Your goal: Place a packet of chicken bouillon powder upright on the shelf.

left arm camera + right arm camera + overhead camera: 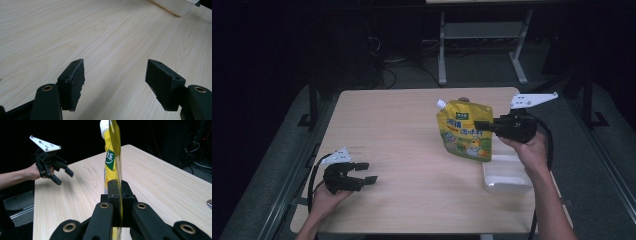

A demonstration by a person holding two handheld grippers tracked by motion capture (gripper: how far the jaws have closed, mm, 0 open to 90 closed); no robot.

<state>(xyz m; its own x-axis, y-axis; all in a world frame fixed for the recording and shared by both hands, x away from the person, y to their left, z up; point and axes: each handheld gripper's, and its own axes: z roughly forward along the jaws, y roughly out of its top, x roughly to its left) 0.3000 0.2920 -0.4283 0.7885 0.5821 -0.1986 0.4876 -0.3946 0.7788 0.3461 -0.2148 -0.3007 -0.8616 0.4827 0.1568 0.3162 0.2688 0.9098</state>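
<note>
Yellow spout pouch (464,131) hangs above the wooden table (412,150) in the high view, just behind the white tray (507,175) at the table's right edge; right gripper (482,125) pinches its side seam. Left gripper (366,172) sits well left of the pouch, jaws spread, nothing btwn.

Left gripper view: pads (75,82) wide apart over bare tabletop, tray corner (175,6) beyond.

Right gripper view: jaws clamped on the pouch edge (112,167), cap up; left gripper (62,176) far left of pouch.
</note>
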